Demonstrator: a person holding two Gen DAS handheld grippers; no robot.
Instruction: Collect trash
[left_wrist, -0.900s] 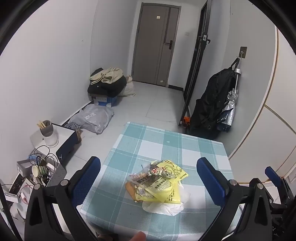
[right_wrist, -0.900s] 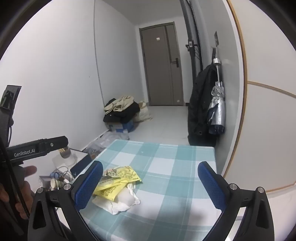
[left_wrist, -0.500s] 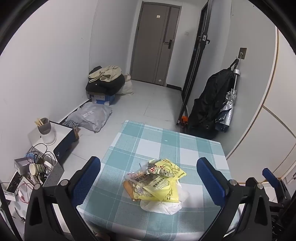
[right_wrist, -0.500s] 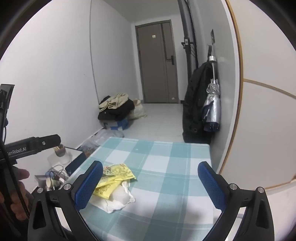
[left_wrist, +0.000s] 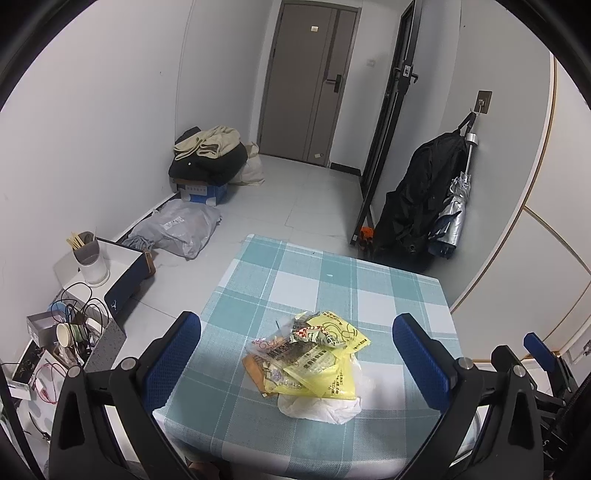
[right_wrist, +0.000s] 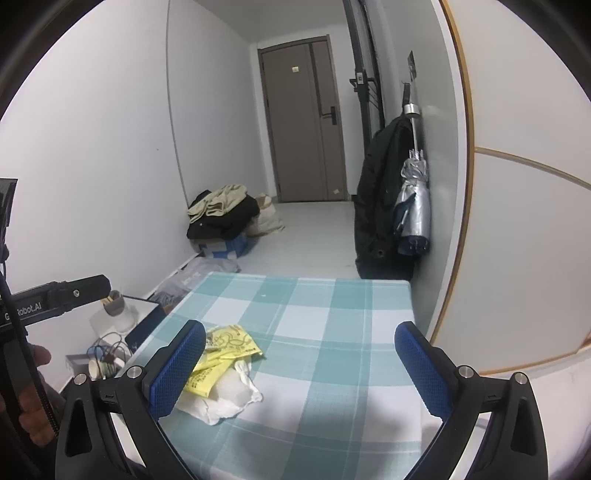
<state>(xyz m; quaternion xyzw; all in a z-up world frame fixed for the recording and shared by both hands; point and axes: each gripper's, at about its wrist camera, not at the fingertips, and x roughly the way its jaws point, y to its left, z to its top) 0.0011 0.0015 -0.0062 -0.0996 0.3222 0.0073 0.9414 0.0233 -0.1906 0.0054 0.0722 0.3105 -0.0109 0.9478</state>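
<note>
A pile of trash (left_wrist: 308, 363) lies on the near half of a table with a teal checked cloth (left_wrist: 332, 284): yellow printed wrappers, an orange packet and a crumpled white plastic bag (left_wrist: 321, 408) under them. My left gripper (left_wrist: 297, 354) is open and empty, held above and short of the pile. In the right wrist view the pile (right_wrist: 221, 362) lies at the table's left, partly behind the left finger. My right gripper (right_wrist: 299, 365) is open and empty above the table's near edge, to the right of the pile.
A low white stand with a cup of sticks (left_wrist: 88, 254) and a box of cables (left_wrist: 74, 332) sits left of the table. A grey bag (left_wrist: 177, 229) and clothes on a blue box (left_wrist: 207, 162) lie on the floor. A black coat and silver umbrella (left_wrist: 436, 206) hang on the right wall.
Both cameras have drawn back and risen slightly, so the table and pile sit a little farther off. The trash has not moved. Both grippers stay open.
</note>
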